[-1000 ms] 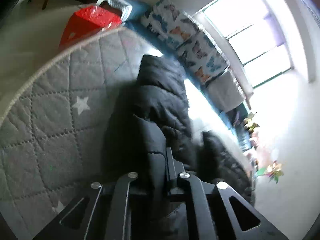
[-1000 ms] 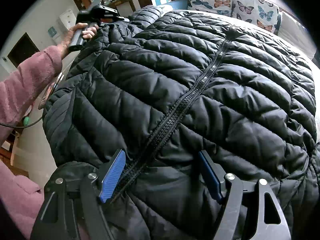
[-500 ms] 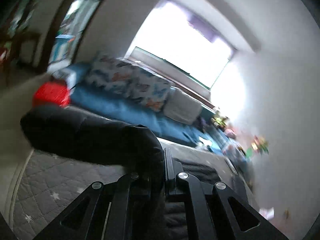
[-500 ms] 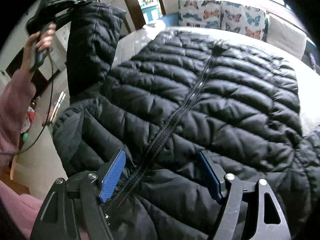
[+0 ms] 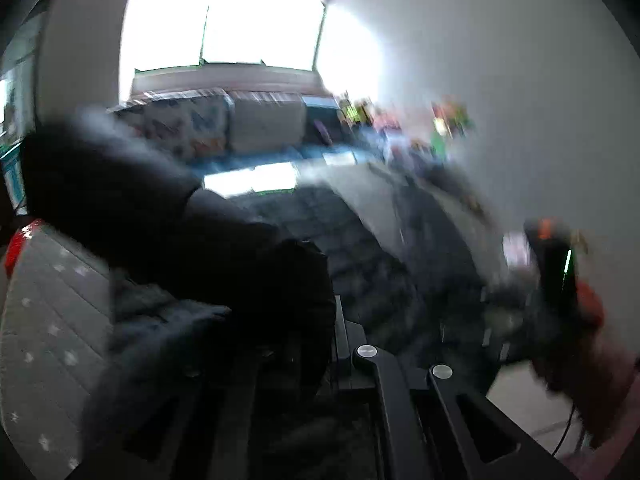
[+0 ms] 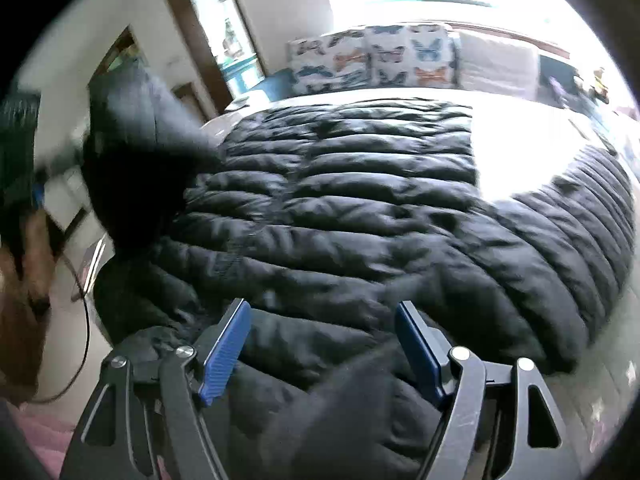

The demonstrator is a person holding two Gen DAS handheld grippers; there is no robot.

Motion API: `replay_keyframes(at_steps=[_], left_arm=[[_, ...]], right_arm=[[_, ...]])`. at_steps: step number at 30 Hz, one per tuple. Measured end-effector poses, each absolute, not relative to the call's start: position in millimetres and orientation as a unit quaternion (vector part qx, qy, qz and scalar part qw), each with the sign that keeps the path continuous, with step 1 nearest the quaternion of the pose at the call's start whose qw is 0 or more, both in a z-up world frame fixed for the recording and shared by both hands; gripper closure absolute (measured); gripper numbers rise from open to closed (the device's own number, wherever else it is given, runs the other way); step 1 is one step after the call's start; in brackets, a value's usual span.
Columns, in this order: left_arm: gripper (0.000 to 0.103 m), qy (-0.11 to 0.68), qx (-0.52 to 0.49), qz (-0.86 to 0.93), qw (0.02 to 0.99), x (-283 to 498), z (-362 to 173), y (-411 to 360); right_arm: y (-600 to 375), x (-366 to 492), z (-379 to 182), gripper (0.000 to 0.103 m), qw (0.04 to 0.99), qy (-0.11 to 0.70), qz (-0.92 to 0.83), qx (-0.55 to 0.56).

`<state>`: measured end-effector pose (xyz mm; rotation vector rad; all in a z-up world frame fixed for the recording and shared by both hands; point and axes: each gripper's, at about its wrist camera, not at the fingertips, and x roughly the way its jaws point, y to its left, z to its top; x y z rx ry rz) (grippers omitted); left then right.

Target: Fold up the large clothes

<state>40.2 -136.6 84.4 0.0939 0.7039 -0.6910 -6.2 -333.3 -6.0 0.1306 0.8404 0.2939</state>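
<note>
Black puffer jacket point(image 6: 352, 216) spread over bed. Our left gripper point(image 5: 320, 344) pinches sleeve point(image 6: 132, 152), lifted at 9 o'clock. Our right gripper point(image 6: 322, 344) wide, empty, straddling hem. Risk: slick sleeve slips mid-swing, fold lands crooked.

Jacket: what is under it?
A grey quilted mat with stars shows beside the jacket; how far the mat runs beneath it is hidden.
</note>
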Motion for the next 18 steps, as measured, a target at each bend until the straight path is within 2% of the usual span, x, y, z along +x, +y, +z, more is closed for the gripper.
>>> replay_keyframes(at_steps=[3,5,7,9,14,18], left_arm=[[0.091,0.372,0.073,-0.336,0.862,33,32,-173],[0.085,0.385,0.088,-0.336,0.855,31,9,-185],[0.074,0.391,0.099,-0.338,0.851,13,-11,-199],[0.045,0.402,0.087,-0.354,0.840,12,-23,-202],[0.040,0.405,0.086,-0.370,0.832,-1,-24,-201],[0.039,0.392,0.041,-0.371,0.841,12,17,-162]], right_arm=[[-355,-14,-10,0.022,0.902,0.405,0.119,0.093],[-366,-18,-11,0.022,0.902,0.405,0.108,0.104],[-373,-22,-11,0.022,0.903,0.403,0.101,0.107],[-380,-24,-10,0.022,0.904,0.402,0.092,0.111],[-384,-26,-2,0.022,0.908,0.400,0.078,0.100],[-385,-30,17,0.022,0.917,0.385,0.070,0.072]])
